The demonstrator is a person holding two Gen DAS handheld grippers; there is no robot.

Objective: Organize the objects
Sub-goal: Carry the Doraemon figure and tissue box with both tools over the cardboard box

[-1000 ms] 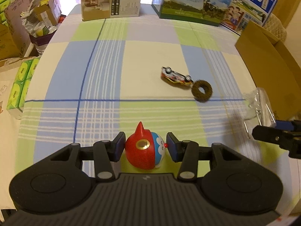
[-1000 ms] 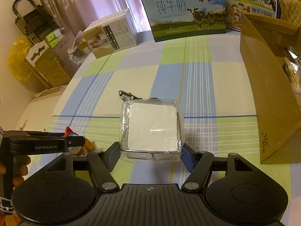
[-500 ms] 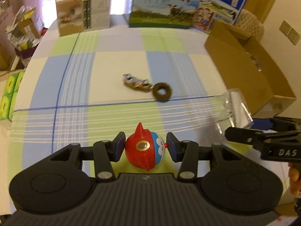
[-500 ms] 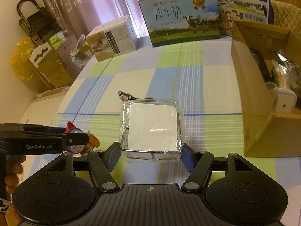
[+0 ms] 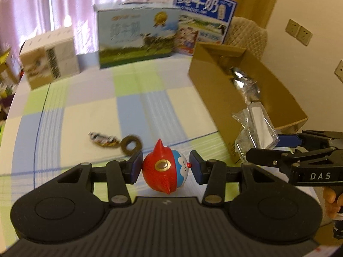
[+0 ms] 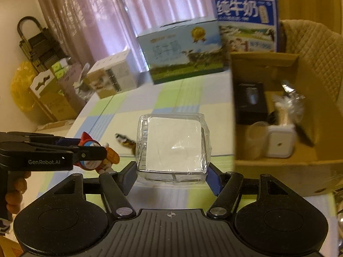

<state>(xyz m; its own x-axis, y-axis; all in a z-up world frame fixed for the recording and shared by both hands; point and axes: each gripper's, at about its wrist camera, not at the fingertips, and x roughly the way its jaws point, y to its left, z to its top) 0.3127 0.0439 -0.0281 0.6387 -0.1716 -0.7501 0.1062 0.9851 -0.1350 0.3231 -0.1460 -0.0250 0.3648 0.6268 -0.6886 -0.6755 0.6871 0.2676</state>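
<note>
A red and blue cartoon figurine hangs above the checked tablecloth, and my left gripper is shut on it. The same figurine shows at the left of the right wrist view. My right gripper is shut on a clear plastic case with a white square inside; this case is lifted beside the open cardboard box. The box holds a black box, a white block and crinkled wrapping. On the cloth lie a small toy car and a brown ring.
At the table's far edge stand two milk cartons and a beige product box. A quilted chair back rises behind the cardboard box. Off the table's left edge are stacked cartons and a yellow bag. A person's hand grips each tool.
Both grippers have risen and swung right toward the cardboard box, each keeping its object. The box interior has come into fuller view; the car and ring stayed on the cloth.
</note>
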